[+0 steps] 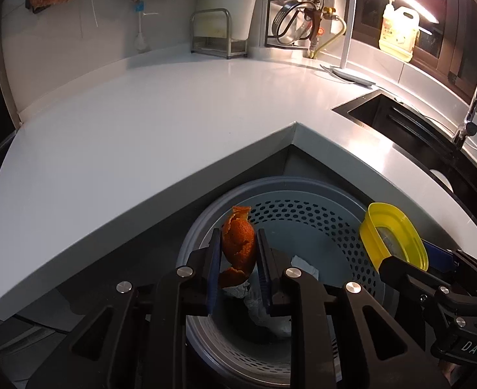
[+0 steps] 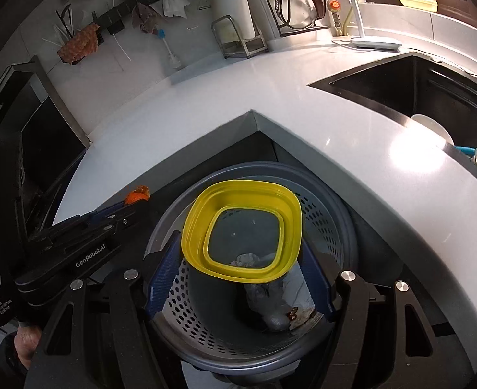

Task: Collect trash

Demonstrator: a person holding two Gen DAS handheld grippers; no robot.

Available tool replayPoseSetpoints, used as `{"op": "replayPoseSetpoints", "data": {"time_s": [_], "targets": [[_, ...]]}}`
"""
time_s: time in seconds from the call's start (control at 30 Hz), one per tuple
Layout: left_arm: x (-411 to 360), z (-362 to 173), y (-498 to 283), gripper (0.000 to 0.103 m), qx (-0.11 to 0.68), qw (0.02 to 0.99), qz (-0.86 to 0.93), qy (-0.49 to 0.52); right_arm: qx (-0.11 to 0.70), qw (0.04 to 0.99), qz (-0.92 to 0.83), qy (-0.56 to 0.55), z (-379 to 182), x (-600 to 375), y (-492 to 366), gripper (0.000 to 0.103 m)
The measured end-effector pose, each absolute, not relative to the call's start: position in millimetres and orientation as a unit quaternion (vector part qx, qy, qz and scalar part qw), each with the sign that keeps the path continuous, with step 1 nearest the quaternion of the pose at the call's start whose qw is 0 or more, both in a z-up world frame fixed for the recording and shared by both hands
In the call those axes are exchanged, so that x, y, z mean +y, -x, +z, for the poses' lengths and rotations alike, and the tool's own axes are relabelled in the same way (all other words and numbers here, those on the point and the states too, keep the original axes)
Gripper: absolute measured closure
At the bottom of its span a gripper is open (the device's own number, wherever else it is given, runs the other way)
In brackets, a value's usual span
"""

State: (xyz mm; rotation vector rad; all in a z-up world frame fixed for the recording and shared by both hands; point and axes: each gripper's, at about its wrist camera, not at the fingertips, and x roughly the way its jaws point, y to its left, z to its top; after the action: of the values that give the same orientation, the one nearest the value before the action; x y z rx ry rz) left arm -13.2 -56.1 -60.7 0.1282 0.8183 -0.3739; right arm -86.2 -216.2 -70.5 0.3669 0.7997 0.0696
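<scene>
Left wrist view: left tongs point(image 1: 238, 259), lower centre, pinching orange peel point(image 1: 238, 246) above perforated grey bin point(image 1: 303, 223); crumpled waste already inside; tabletop point(image 1: 141, 123) bare. "DAS" legible lower right.

Right wrist view: right tongs point(image 2: 241, 259) clamping yellow lid point(image 2: 241, 197) over same bin. "GenRobot.AI", "Data Acquisition System" legible lower left. Judged: 2 drops remain.
</scene>
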Motion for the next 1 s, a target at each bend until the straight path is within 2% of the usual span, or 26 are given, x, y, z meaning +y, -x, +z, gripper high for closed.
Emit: {"op": "replayPoseSetpoints", "data": {"time_s": [0.27,0.33,0.37,0.4,0.47,0.63,0.7,0.93,1.0], "targets": [[-55.1,-63.4,20.1,0.078,0.397,0.897,-0.184,-0.057,0.386,0.904,0.033,-0.182,-75.7,-215.3,84.5,0.035],[-54.2,-62.9,21.6,0.072,0.396,0.897,-0.186,-0.055,0.386,0.903,0.036,-0.184,-75.5,-215.4,85.1,0.035],[-52.8,-62.7,22.3,0.064,0.397,0.897,-0.186,-0.053,0.385,0.902,0.04,-0.189,-75.6,-216.0,85.6,0.035],[-50.8,-62.4,23.1,0.052,0.398,0.897,-0.186,-0.047,0.386,0.901,0.043,-0.192,-75.3,-216.3,85.8,0.034],[-46.7,-60.7,24.2,0.043,0.395,0.899,-0.185,-0.038,0.383,0.903,0.038,-0.19,-73.6,-215.8,87.6,0.034],[-39.8,-57.0,28.5,0.037,0.387,0.905,-0.172,-0.036,0.379,0.905,0.031,-0.192,-70.7,-214.6,92.4,0.033],[-37.2,-55.9,30.8,0.035,0.383,0.908,-0.169,-0.036,0.376,0.906,0.031,-0.191,-70.2,-213.6,95.3,0.029],[-30.6,-55.8,37.6,0.034,0.383,0.908,-0.166,-0.035,0.369,0.911,0.026,-0.185,-66.4,-209.8,103.5,0.029],[-28.4,-55.3,40.7,0.031,0.381,0.909,-0.165,-0.034,0.367,0.911,0.026,-0.183,-65.2,-208.4,105.6,0.029]]}}
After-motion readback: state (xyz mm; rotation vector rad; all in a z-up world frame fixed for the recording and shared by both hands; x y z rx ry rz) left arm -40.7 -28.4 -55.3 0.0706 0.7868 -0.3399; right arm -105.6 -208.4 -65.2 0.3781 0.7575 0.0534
